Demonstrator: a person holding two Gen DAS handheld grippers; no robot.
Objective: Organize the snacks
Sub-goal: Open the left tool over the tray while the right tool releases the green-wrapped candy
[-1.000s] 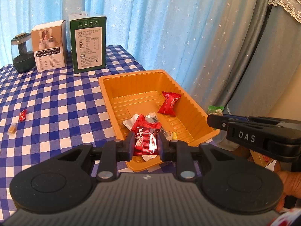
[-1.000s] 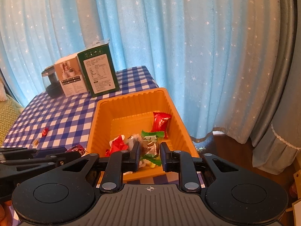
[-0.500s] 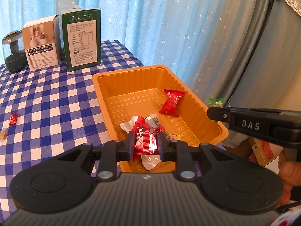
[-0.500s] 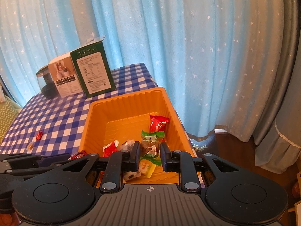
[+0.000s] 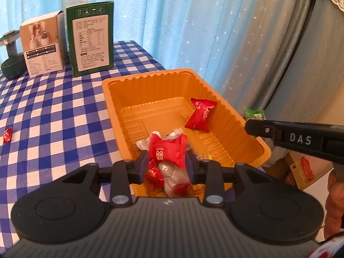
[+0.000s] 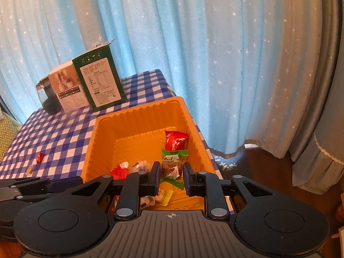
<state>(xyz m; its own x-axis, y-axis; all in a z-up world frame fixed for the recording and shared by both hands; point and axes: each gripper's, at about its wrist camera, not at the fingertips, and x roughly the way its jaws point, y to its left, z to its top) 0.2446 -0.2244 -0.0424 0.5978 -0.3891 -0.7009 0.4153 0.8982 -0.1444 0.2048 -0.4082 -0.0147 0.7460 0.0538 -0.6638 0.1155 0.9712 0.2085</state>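
Left wrist view: a red candy [image 5: 166, 153] sits between the left gripper [image 5: 167, 163] jaws, which have just been opening, above the orange tray's [image 5: 120, 116] near end on the checked worktop [image 5: 53, 111]. Over the same tray, the right gripper [image 6: 171, 172] is clamped on a green-ended candy [image 6: 172, 163].

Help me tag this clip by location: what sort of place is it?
Probably a room in a home: a table with a blue checked tablecloth, star-print curtains reaching a wooden floor, and an orange tray of wrapped snacks.
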